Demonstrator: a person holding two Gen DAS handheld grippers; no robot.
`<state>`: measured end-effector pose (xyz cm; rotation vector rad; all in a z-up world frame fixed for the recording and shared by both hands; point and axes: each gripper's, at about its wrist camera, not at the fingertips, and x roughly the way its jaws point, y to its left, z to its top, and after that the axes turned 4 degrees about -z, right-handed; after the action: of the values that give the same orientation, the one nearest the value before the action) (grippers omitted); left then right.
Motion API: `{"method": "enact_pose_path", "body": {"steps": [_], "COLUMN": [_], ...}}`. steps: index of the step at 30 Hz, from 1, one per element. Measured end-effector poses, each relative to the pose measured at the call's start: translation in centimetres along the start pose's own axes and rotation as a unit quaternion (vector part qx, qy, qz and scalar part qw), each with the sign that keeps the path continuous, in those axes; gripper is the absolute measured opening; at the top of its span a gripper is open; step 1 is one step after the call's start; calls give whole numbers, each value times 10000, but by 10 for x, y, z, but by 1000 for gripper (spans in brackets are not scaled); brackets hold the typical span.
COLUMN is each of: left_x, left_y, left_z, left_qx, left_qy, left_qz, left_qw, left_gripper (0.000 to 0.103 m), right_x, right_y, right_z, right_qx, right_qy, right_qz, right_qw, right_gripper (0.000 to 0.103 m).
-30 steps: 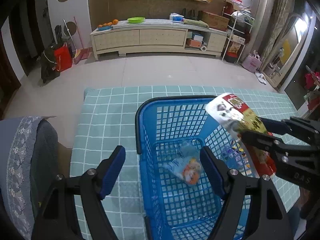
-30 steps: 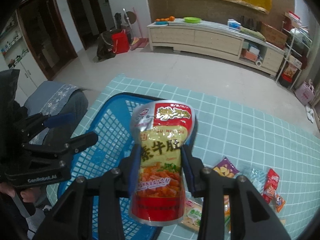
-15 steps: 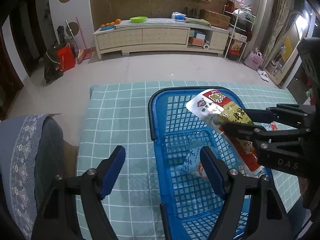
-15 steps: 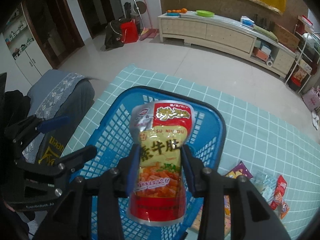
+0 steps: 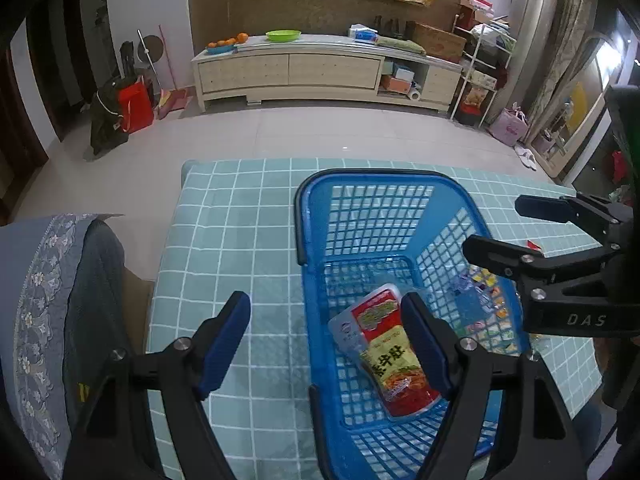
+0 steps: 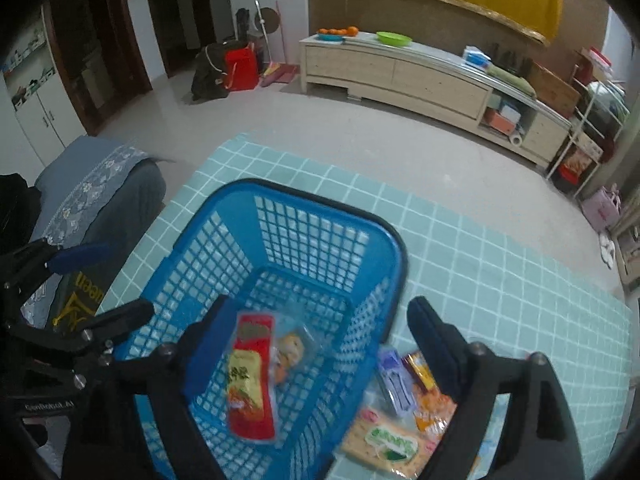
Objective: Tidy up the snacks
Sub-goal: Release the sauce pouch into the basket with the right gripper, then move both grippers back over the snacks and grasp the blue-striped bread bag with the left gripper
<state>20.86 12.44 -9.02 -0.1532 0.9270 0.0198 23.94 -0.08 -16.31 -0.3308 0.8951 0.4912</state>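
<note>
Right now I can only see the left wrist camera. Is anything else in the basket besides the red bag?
Observer: Yes. The right wrist camera shows a clear packet with orange print lying beside the red bag in the basket.
Child: Are there more snacks still outside?
Observer: Yes. A packet with a green label lies on the tablecloth, just right of the basket.
Child: Only that one?
Observer: No. A purple packet and an orange packet lie next to it.

Two downward wrist views, shared basket [image 5: 360, 216]
</note>
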Motion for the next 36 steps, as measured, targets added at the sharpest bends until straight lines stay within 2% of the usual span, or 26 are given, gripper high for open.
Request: {"method": "enact_pose_path", "body": {"steps": [10, 21, 29, 36], "left_x": [-41, -78, -75, -51], "left_y": [-32, -101, -158, -211], "left_z": [-8, -26, -36, -45], "left_qx": [121, 501, 835, 1146], "left_qy": [-211, -370, -368, -214], "left_qz": [-62, -323, -477, -615], "left_qw": [9997, 9975, 9947, 9913], "left_gripper": [76, 76, 79, 79], "right_x": [-57, -108, -132, -133], "right_y": [-15, -48, -92, -135], "right_z": [-24, -59, -98, -130], "right_qx": [239, 519, 827, 1094], "right_qy": [-184, -366, -446, -311], "right_qz": [17, -73, -258, -443], "right_qw": [9995, 9980, 9952, 9925], "right_gripper": [90, 90, 90, 90]}}
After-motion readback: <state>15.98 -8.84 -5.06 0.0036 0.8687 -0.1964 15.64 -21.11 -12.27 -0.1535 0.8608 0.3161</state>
